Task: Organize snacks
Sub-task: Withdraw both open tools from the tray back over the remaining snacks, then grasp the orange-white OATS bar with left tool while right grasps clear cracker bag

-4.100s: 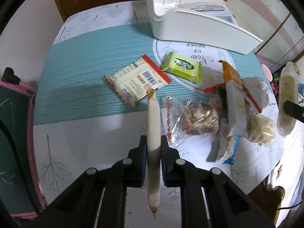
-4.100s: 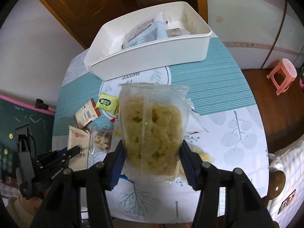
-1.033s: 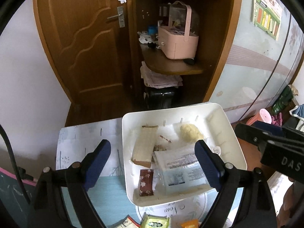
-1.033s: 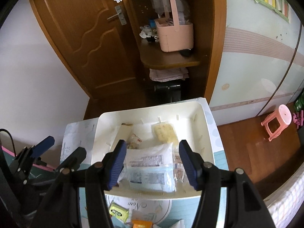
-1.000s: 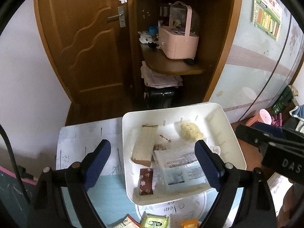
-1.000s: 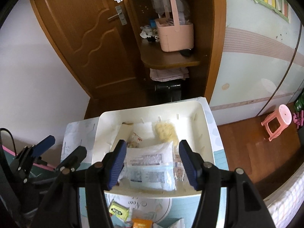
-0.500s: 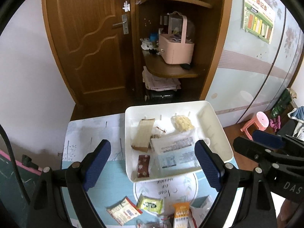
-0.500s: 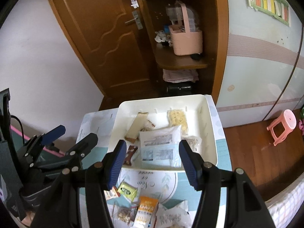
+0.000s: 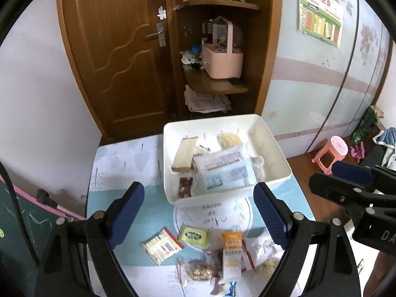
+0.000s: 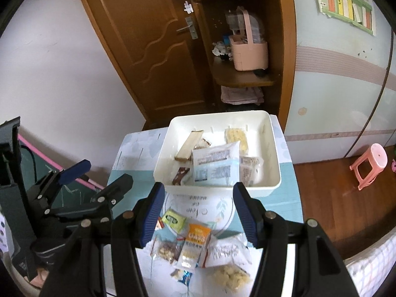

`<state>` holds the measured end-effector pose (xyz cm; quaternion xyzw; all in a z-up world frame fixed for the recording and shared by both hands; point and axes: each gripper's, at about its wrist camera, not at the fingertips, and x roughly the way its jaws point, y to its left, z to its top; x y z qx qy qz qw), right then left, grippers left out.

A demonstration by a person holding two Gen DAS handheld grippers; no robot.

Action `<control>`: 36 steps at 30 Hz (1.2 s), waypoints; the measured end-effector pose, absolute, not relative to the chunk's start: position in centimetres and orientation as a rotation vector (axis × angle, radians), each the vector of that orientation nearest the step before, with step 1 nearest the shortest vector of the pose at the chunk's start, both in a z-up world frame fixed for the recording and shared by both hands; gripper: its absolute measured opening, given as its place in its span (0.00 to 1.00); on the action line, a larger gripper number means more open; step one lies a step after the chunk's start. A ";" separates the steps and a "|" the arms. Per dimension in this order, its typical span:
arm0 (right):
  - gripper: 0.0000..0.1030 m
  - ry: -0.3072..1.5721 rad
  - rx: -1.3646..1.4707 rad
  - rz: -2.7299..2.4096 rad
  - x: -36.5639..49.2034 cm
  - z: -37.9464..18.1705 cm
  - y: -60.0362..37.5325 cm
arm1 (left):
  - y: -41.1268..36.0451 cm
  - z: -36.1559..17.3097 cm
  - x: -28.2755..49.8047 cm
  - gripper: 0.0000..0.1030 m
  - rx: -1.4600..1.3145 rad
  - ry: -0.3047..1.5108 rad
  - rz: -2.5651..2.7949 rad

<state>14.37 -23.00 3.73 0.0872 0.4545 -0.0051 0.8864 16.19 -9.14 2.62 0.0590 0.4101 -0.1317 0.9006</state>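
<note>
Snacks (image 9: 224, 255) still to be sorted are seen heaped at the near edge of the desk (image 9: 118, 173): a clear nut packet (image 9: 198, 271), an orange oat bar (image 9: 231, 247), a white crinkled bag (image 9: 262, 247), a green sachet (image 9: 194, 235) and a red-edged wafer pack (image 9: 160, 245). Above them the left claw (image 9: 198, 212) is held spread wide and empty, and the right claw (image 10: 198, 212) is likewise parted with nothing between its pads.

A few seconds earlier a long pale stick was clamped in the left claw and a clear bag of yellow puffs in the right. Both have since been released, and both claws have been drawn up and back from the bin.

Toward the far edge of the desk the white bin (image 9: 277, 148) is seen with the pale stick pack (image 9: 184, 153) along its left side, the yellow puffs (image 9: 229, 138) at its far wall, a large pale blue packet (image 9: 227, 170) across the middle and a small brown bar (image 9: 185, 186) near its front wall.

Two more items can thus be judged as stowed, with the near pile left to be cleared.
</note>
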 end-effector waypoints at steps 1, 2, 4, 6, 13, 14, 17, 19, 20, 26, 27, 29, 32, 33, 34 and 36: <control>0.56 0.946 0.178 -0.011 13.8 3.6 -23.0 | -9.2 2.6 15.6 0.87 0.119 0.849 -0.276; 0.56 0.948 0.177 -0.011 13.4 3.5 -23.0 | -9.2 2.5 15.1 0.87 0.116 0.849 -0.279; 0.56 0.954 0.179 -0.011 12.5 3.1 -23.1 | -9.3 2.2 14.1 0.87 0.108 0.851 -0.289; 0.56 0.963 0.185 -0.009 11.4 2.6 -23.2 | -9.4 1.9 13.4 0.87 0.106 0.857 -0.299; 0.56 1.019 0.191 -0.027 9.1 -0.5 -24.2 | -9.8 -0.2 11.3 0.87 0.124 0.875 -0.308; 0.56 1.032 0.195 -0.030 8.9 -1.1 -24.4 | -9.8 -0.5 11.3 0.87 0.125 0.882 -0.309; 0.56 1.069 0.211 -0.044 8.1 -2.9 -25.1 | -9.5 -2.4 10.9 0.87 0.126 0.919 -0.309; 0.56 1.096 0.228 -0.050 7.7 -4.2 -25.6 | -9.0 -4.2 10.7 0.87 0.126 0.955 -0.303; 0.56 1.109 0.235 -0.052 7.5 -4.9 -25.7 | -8.8 -4.7 10.6 0.87 0.125 0.967 -0.299; 0.56 1.200 0.249 -0.060 6.4 -9.3 -25.9 | -7.4 -10.2 10.3 0.87 0.098 1.096 -0.285; 0.56 1.217 0.248 -0.057 6.3 -10.2 -25.9 | -7.2 -11.1 10.3 0.87 0.092 1.118 -0.287; 0.56 1.252 0.235 -0.055 6.0 -11.8 -25.7 | -7.1 -12.4 10.2 0.87 0.085 1.145 -0.291; 0.56 1.280 0.216 -0.039 5.6 -13.7 -25.5 | -7.2 -14.1 10.2 0.87 0.070 1.180 -0.305; 0.56 1.285 0.209 -0.027 5.5 -14.3 -25.4 | -7.3 -14.5 10.4 0.87 0.068 1.187 -0.311; 0.56 1.285 0.201 -0.013 5.5 -14.9 -25.4 | -7.4 -14.8 10.5 0.87 0.066 1.193 -0.318; 0.56 1.283 0.169 0.011 5.3 -15.7 -25.2 | -8.0 -15.6 10.7 0.86 0.069 1.211 -0.338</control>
